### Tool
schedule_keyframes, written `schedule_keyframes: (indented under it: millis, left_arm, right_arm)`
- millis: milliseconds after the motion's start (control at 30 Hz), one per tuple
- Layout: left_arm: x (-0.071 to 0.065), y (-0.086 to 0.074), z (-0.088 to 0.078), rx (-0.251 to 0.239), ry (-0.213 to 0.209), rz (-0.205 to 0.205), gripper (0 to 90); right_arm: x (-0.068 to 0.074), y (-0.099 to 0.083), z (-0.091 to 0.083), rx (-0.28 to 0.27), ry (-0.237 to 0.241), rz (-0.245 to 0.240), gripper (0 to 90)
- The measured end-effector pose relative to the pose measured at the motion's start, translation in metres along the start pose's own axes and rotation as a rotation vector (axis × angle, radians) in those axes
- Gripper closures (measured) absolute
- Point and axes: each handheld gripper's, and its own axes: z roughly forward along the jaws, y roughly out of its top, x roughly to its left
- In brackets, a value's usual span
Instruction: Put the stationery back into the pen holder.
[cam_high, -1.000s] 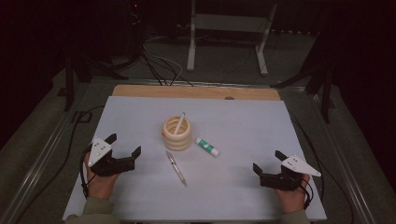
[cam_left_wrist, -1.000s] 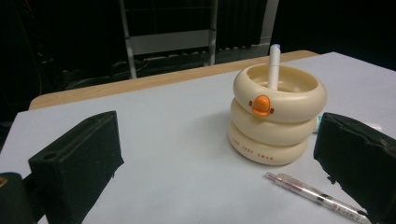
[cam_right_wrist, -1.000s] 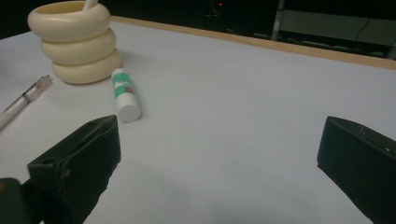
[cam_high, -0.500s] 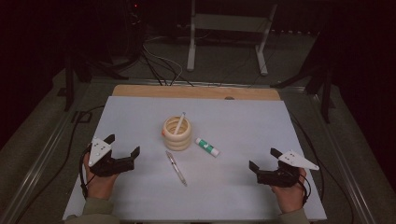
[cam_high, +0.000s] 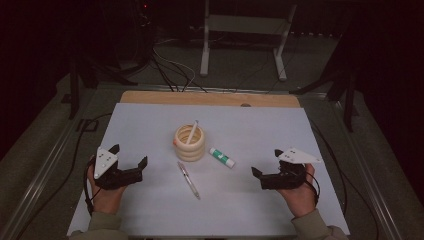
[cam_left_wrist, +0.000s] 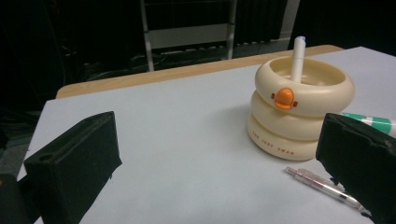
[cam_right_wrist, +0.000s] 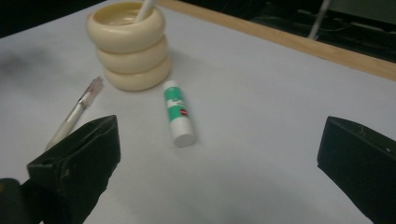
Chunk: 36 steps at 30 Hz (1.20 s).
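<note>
Two tools are held wide open, empty. Just right of the duck holder (cam_high: 190, 142) lies the glue stick (cam_high: 221, 157), angled toward the nearer right tool (cam_high: 264, 173); left tool (cam_high: 131, 156) is farther.

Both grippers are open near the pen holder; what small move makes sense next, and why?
Probably ease the right gripper forward toward the glue stick. Its jaws stand wide open and aim at the stick, which lies flat and free on the table beside the cream pen holder. The left gripper, also open, holds nothing.
</note>
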Motion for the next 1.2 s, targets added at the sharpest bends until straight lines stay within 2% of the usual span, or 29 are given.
schedule_keyframes:
  millis: [333, 433, 633, 800, 1200]
  left_arm:
    - [-0.002, 0.0, 0.001, 0.011, -0.011, 0.017, 0.3]
    - [-0.002, 0.001, 0.001, 0.018, -0.009, 0.022, 0.3]
    - [-0.001, 0.001, 0.002, 0.031, -0.009, 0.022, 0.3]
    - [-0.001, 0.001, 0.002, 0.035, -0.019, 0.018, 0.3]
    - [0.002, -0.001, 0.001, 0.027, -0.005, -0.002, 0.3]
  right_arm:
    - [0.018, 0.022, 0.02, 0.067, 0.09, -0.033, 0.0]
    - [0.025, 0.028, 0.026, 0.085, 0.098, -0.054, 0.0]
    - [0.035, 0.037, 0.037, 0.121, 0.124, -0.056, 0.0]
    - [0.043, 0.041, 0.046, 0.147, 0.138, -0.062, 0.0]
    - [0.062, 0.047, 0.067, 0.21, 0.174, -0.082, 0.0]
